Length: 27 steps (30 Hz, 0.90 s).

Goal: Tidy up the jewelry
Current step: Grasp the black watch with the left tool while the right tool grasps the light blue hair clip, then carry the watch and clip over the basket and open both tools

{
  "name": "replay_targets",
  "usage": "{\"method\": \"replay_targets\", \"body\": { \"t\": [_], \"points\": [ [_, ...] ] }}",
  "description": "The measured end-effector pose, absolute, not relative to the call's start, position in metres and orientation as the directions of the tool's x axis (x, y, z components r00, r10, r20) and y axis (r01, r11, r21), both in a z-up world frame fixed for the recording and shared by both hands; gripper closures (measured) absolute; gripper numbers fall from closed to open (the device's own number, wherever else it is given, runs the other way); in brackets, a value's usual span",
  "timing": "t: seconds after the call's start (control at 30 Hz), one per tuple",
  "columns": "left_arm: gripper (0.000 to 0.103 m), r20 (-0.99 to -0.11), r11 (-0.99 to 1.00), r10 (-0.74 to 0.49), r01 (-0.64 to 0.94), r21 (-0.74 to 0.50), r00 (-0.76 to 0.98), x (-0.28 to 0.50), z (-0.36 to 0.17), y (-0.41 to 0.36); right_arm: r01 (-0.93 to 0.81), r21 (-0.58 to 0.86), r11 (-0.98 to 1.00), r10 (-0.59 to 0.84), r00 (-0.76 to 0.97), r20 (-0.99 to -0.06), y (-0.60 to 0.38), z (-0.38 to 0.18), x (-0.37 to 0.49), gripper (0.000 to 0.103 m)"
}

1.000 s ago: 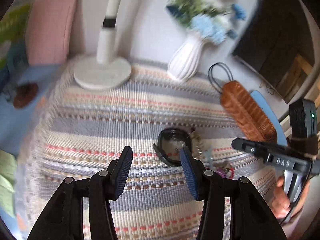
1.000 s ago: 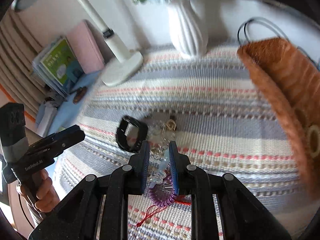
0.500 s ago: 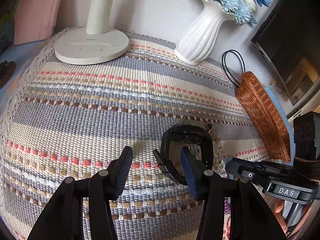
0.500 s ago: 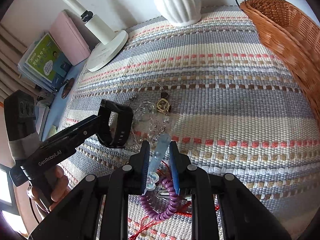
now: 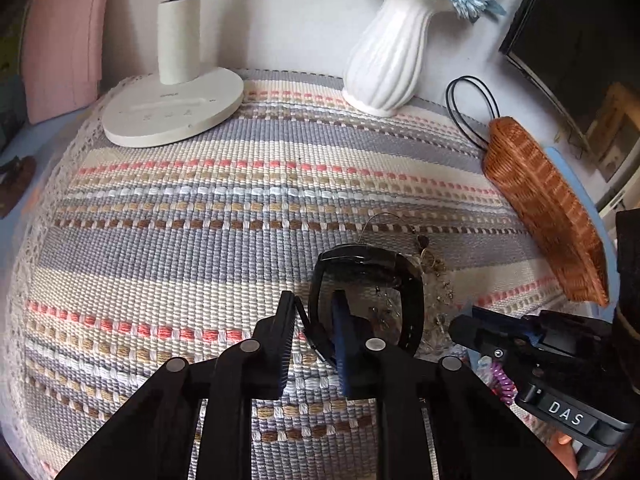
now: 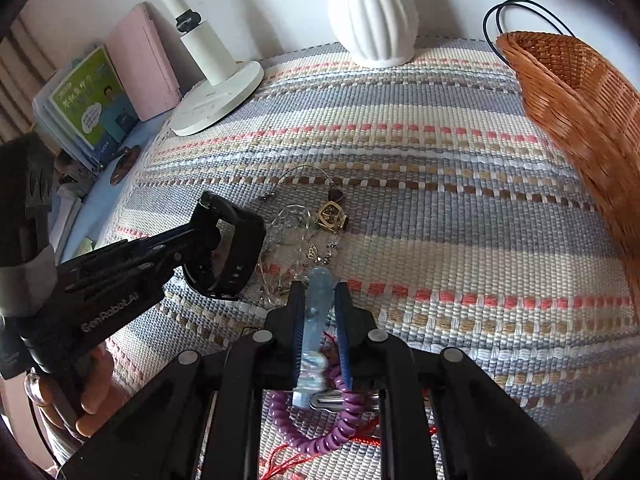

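Two grippers work over the striped mat (image 5: pixel 224 208). Nearest, the right gripper (image 6: pixel 318 312) pinches a pale blue hair clip (image 6: pixel 318 300) above a purple coil tie (image 6: pixel 316 432). The left gripper (image 5: pixel 312 332), marked "GenRobot.AI", seemingly clamps a black watch band (image 5: pixel 412 304) beside tangled clear beads (image 6: pixel 292 220). Beyond stand a wicker basket (image 6: pixel 580 112), lamp base (image 5: pixel 172 112) and white vase (image 5: pixel 384 68).
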<state>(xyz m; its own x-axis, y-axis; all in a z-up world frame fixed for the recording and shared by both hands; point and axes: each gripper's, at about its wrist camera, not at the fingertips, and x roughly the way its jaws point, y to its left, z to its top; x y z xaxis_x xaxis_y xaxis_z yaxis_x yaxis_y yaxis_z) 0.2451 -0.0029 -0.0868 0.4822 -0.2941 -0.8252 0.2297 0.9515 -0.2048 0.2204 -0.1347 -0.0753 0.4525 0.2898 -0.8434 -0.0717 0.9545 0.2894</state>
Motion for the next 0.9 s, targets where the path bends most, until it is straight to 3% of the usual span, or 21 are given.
{"method": "replay_targets", "body": {
  "t": [0.1,0.47,0.9],
  "points": [
    [0.093,-0.813,0.948,-0.305,0.236,-0.212,0.496,0.24,-0.084,-0.001,-0.067,0.32,0.945,0.314,0.46,-0.831,-0.144,-0.072,0.218,0.089],
    [0.093,-0.781,0.928,-0.366,0.262,-0.265,0.507,0.204,-0.053,-0.001,-0.056,0.426,0.903,0.392,0.511,-0.764,-0.178,-0.035,0.183,0.089],
    [0.093,-0.725,0.917,-0.37,0.355,-0.184,0.581,0.173,0.044,-0.057,-0.01,0.508,0.861,0.384,0.667,-0.638,-0.239,0.032,0.156,0.089]
  ]
}}
